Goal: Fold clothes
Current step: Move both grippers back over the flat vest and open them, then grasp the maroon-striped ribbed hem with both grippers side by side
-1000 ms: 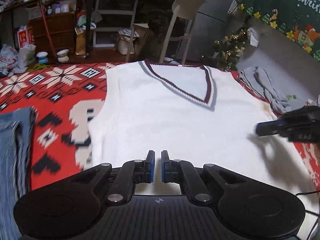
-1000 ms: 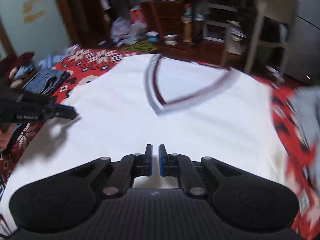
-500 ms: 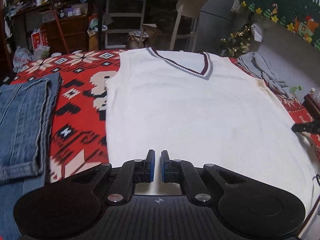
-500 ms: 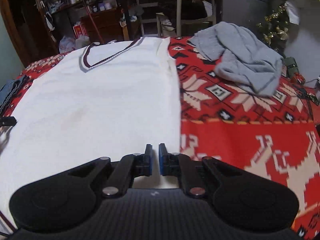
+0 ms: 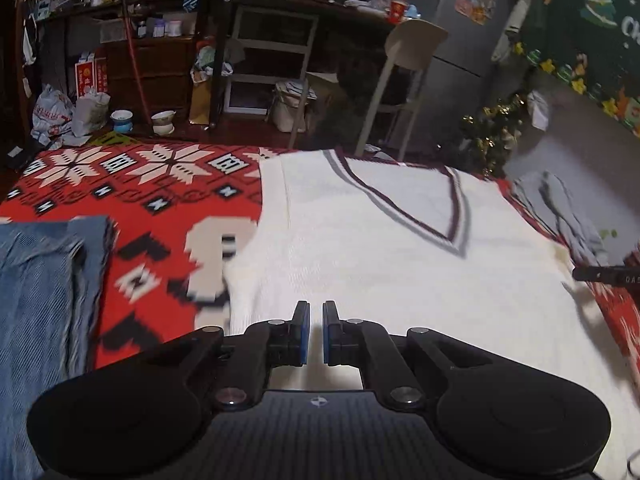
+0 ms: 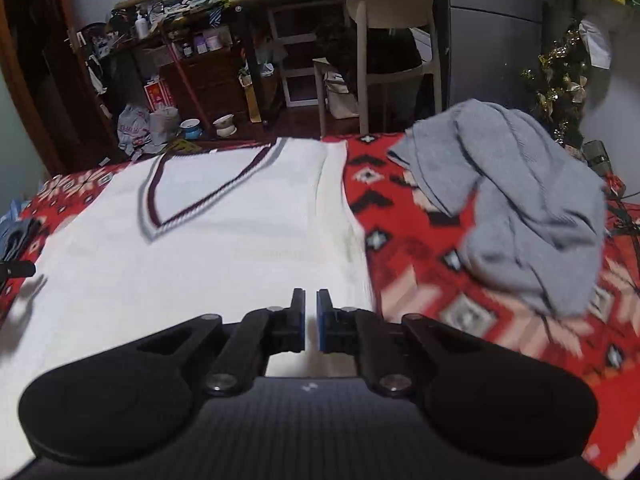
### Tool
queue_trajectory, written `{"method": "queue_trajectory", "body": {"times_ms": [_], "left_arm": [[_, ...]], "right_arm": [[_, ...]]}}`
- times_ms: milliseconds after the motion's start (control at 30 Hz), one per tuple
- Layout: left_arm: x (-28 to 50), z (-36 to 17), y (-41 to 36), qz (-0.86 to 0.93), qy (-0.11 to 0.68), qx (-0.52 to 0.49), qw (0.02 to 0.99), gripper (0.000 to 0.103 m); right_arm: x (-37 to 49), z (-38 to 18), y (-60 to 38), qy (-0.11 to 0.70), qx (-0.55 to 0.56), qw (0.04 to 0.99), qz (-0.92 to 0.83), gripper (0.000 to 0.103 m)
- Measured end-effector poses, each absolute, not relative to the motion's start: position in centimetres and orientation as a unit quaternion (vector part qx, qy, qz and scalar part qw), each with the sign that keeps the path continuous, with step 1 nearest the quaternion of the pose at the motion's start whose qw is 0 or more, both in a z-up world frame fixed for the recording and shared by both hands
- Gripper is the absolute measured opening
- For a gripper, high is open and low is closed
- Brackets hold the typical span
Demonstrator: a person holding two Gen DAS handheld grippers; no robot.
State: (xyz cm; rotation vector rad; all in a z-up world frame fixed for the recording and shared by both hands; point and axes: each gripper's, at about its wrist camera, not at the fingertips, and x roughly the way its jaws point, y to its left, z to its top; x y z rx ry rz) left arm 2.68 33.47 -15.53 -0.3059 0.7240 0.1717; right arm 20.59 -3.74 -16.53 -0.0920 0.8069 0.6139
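Vest (image 5: 360,264) label-free; wall banner (image 5: 592,28) lettering cut off.

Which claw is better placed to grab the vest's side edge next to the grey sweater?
Right, probably. The right claw hangs just inside the white vest's edge facing the grey sweater; the left claw sits near the opposite edge, by the jeans.

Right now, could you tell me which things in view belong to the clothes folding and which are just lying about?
For the job:
- white vest, spread flat
- grey sweater, crumpled
- blue jeans
- left claw and right claw, both shut, empty

Lying about:
- red patterned blanket underneath
- chair
- bowls on the floor
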Motion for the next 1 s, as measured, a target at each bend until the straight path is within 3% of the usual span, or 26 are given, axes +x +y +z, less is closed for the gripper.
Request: {"method": "queue_trajectory", "body": {"times_ms": [400, 500, 567, 633, 667, 867, 1000], "left_arm": [[10.7, -16.8, 29.5, 0.044, 0.369, -0.114, 0.922, 0.007], [9.7, -16.7, 28.7, 0.049, 0.367, -0.094, 0.924, 0.015], [8.4, -16.6, 28.3, 0.043, 0.365, -0.091, 0.926, 0.038], [6.9, -16.6, 27.7, 0.045, 0.367, -0.085, 0.925, 0.047], [6.1, -16.6, 27.4, 0.045, 0.368, -0.082, 0.925, 0.047], [1.1, -16.7, 25.8, 0.051, 0.368, -0.080, 0.925, 0.055], [-2.5, -16.9, 24.6, 0.054, 0.374, -0.061, 0.924, 0.059]], "right_arm": [[23.8, -18.7, 6.2, 0.370, -0.124, 0.859, 0.331, 0.010], [22.5, -18.9, 6.2, 0.362, -0.149, 0.860, 0.329, 0.014], [21.5, -18.8, 5.5, 0.360, -0.158, 0.860, 0.325, 0.025], [20.2, -18.7, 4.2, 0.363, -0.163, 0.860, 0.320, 0.034], [19.4, -18.7, 3.4, 0.366, -0.159, 0.860, 0.318, 0.039], [14.5, -18.4, -2.1, 0.386, -0.123, 0.862, 0.304, 0.046], [11.5, -18.3, -5.4, 0.403, -0.110, 0.862, 0.287, 0.056]]}}
